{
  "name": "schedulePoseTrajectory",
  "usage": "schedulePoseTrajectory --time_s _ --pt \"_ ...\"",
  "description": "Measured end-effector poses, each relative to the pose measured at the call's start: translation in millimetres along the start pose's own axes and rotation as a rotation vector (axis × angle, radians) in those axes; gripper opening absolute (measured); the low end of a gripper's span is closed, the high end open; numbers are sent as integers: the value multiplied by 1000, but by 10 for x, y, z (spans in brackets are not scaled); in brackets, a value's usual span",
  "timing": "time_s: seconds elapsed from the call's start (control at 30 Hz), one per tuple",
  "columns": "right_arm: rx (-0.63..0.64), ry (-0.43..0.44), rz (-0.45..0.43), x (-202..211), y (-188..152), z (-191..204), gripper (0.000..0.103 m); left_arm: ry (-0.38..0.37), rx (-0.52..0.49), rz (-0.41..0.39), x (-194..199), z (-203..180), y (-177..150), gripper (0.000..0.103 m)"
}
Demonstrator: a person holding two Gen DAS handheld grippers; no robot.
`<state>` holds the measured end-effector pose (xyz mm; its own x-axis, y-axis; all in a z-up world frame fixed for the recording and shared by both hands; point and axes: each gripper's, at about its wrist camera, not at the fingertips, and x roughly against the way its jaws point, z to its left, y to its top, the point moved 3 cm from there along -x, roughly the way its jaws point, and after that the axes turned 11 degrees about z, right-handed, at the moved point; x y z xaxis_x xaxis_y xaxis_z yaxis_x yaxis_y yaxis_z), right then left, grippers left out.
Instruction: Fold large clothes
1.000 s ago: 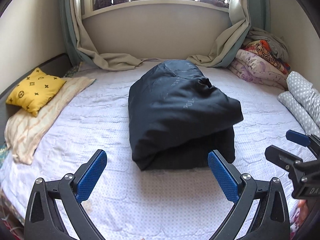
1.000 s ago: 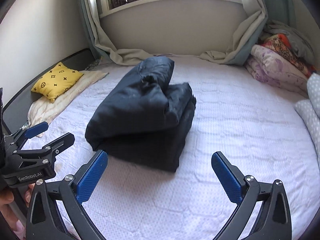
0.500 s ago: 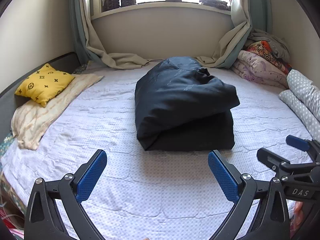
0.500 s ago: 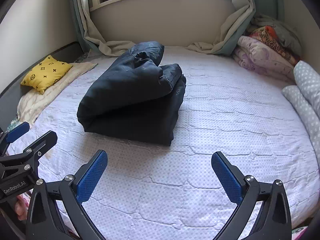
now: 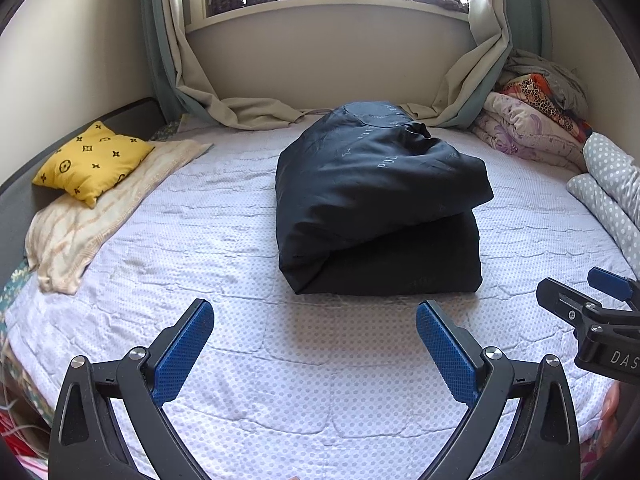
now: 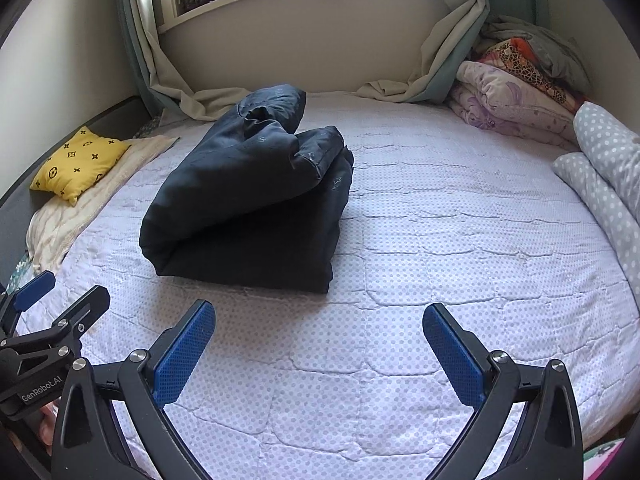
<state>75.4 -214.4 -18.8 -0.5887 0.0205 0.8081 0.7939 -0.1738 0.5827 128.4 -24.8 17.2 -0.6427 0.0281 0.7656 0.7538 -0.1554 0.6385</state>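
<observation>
My left gripper (image 5: pixel 314 344) and right gripper (image 6: pixel 318 346), both spread wide and empty, hover near the folded dark garment (image 5: pixel 376 208) on the bed (image 5: pixel 240 240) (its layered open edge shows only from the right).

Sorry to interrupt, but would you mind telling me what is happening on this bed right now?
A person is folding large clothes with a handheld gripper in each hand. A dark navy padded garment lies folded into a bulky bundle in the middle of the white quilted bed cover. The left gripper and right gripper are both open, empty and short of the bundle, touching nothing. A yellow patterned cushion sits at the bed's left edge.
</observation>
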Motion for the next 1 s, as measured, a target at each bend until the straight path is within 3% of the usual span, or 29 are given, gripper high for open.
schedulePoseTrajectory --time_s 1.0 --pt "-2 10 0 14 -20 -12 103 -13 -5 1 20 -41 7 103"
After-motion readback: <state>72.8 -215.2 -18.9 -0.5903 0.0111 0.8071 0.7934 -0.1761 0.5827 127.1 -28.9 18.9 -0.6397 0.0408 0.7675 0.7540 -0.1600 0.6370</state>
